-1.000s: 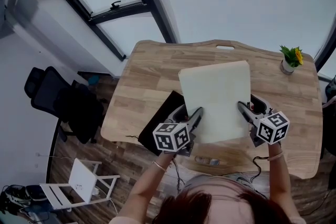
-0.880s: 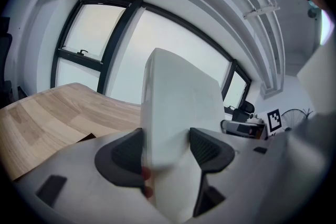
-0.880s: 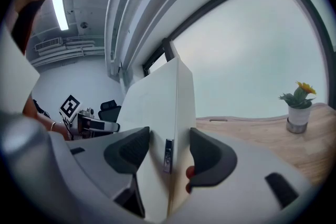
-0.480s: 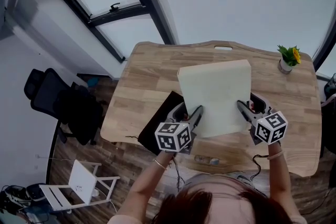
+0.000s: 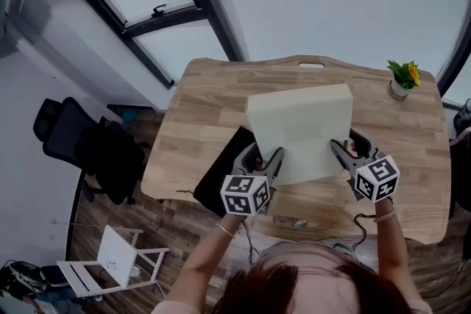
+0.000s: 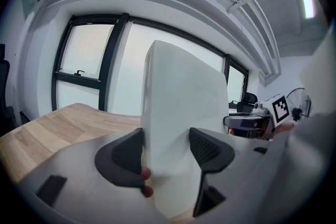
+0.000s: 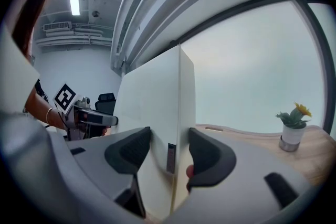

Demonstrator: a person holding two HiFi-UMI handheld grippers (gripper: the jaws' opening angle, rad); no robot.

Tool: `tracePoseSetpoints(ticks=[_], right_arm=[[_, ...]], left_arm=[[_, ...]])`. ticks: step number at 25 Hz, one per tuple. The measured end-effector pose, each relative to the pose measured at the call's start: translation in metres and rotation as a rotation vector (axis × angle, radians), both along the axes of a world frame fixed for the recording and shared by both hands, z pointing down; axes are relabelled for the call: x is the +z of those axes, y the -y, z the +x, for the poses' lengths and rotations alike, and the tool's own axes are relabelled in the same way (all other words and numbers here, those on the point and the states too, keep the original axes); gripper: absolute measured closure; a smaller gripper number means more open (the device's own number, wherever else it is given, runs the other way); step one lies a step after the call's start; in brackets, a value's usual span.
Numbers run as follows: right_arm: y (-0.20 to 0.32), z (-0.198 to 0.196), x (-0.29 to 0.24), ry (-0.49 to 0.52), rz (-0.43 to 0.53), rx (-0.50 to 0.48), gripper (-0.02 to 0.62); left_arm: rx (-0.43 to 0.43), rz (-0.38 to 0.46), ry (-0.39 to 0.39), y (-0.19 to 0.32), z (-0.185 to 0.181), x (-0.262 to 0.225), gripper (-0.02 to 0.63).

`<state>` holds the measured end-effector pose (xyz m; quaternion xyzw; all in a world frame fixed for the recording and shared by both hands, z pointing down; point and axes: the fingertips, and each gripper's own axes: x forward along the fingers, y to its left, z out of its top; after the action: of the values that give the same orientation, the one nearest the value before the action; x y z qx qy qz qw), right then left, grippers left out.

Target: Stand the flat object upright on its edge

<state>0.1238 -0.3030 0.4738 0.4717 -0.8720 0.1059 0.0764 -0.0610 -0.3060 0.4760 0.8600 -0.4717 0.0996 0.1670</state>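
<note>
A thick cream-white flat board (image 5: 302, 130) is raised off the wooden table (image 5: 206, 106) and tilted steeply, its top edge pointing away from me. My left gripper (image 5: 274, 158) clamps its lower left side and my right gripper (image 5: 337, 152) clamps its lower right side. In the left gripper view the board (image 6: 178, 102) fills the gap of the left gripper (image 6: 167, 150), both dark pads pressed on its faces. The right gripper view shows the board (image 7: 157, 107) edge-on inside the right gripper (image 7: 169, 152), pads tight against it.
A small potted plant (image 5: 404, 79) with a yellow flower stands at the table's far right corner. A black flat item (image 5: 232, 154) lies at the front left, partly under the board. A black office chair (image 5: 81, 143) and a white stand (image 5: 110, 257) are on the floor at left.
The board has tipped up more steeply, its near edge rising between the grippers. Both grippers have drawn slightly closer to the table's middle while keeping their hold.
</note>
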Motion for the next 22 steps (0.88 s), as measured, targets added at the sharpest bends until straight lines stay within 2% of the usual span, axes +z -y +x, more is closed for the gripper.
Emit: tracePoseSetpoints(ticks=[22], right_arm=[[-0.002,-0.001,0.011,-0.124,0.049,0.033,0.368]], left_arm=[[-0.018,0.109,0.093,-0.001,0.001,0.01,0.341]])
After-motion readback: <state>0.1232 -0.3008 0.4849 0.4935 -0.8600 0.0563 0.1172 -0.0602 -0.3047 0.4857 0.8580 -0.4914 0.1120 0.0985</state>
